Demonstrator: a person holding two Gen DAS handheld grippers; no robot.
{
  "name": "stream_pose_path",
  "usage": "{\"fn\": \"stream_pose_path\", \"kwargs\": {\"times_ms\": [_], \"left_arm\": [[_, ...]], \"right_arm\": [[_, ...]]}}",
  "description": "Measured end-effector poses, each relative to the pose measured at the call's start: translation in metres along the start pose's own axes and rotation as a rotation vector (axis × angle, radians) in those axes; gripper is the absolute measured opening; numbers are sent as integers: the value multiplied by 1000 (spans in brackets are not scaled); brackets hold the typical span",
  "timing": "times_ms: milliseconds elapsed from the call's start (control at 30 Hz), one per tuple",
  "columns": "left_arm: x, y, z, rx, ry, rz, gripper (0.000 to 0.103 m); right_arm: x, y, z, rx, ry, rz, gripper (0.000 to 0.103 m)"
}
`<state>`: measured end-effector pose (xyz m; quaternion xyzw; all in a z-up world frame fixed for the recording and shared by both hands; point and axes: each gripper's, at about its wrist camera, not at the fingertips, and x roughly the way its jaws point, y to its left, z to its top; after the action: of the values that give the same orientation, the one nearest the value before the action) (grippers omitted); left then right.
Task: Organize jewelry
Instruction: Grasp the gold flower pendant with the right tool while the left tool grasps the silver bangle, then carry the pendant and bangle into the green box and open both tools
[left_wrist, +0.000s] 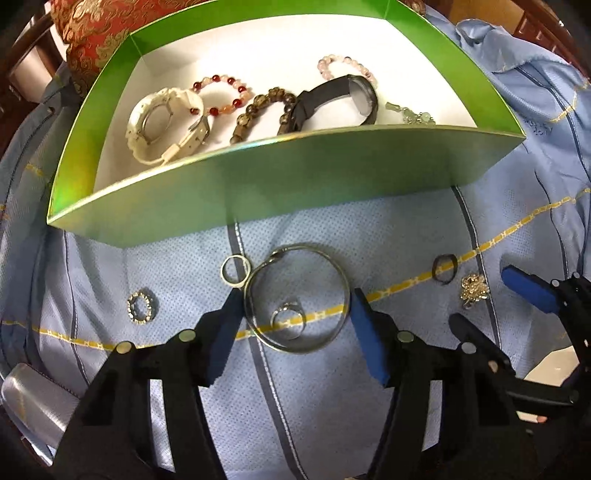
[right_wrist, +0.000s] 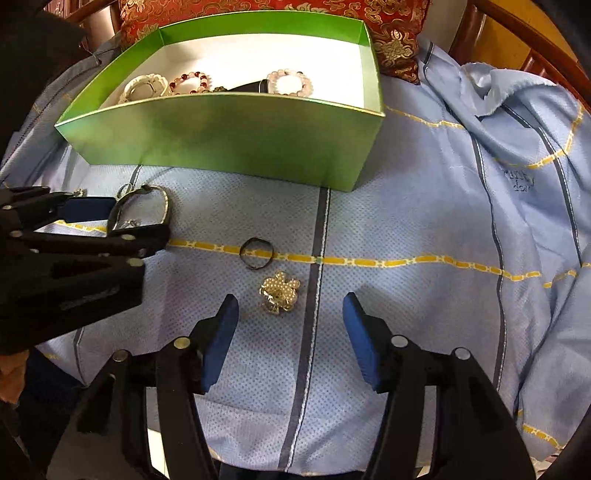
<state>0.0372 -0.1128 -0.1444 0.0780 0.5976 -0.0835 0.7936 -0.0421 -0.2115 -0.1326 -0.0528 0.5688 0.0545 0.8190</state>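
Blue cloth (left_wrist: 406, 229): bangle (left_wrist: 297, 297) between open left tool (left_wrist: 295, 325) pads, ungripped; right tool (right_wrist: 290, 332) open, brooch (right_wrist: 279, 292) just ahead.

1. Left wrist view looked steeply down from close above the blue cloth (left_wrist: 406, 240)
2. Right wrist view did likewise – further right
3. Both shared the green box (left_wrist: 295, 192) – and each other's gripper

silver bangle (left_wrist: 298, 300) flat on cloth | ring (left_wrist: 287, 320) inside it
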Motion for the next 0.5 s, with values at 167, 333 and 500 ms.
{"fn": "stream_pose_path", "kwargs": {"times_ms": [167,333,500], "left_arm": [[-10,20,-11,-18,0,-2,59],[-30,40,-23,-21,-24,-8,59],[-58,55,-32,-42,-58,-36,59]], "right_arm": [[0,6,1,-24,-5,11,18],[-5,10,0,-33,-11,15,18],[-26,5,6,-23,-56,23,18]]}}
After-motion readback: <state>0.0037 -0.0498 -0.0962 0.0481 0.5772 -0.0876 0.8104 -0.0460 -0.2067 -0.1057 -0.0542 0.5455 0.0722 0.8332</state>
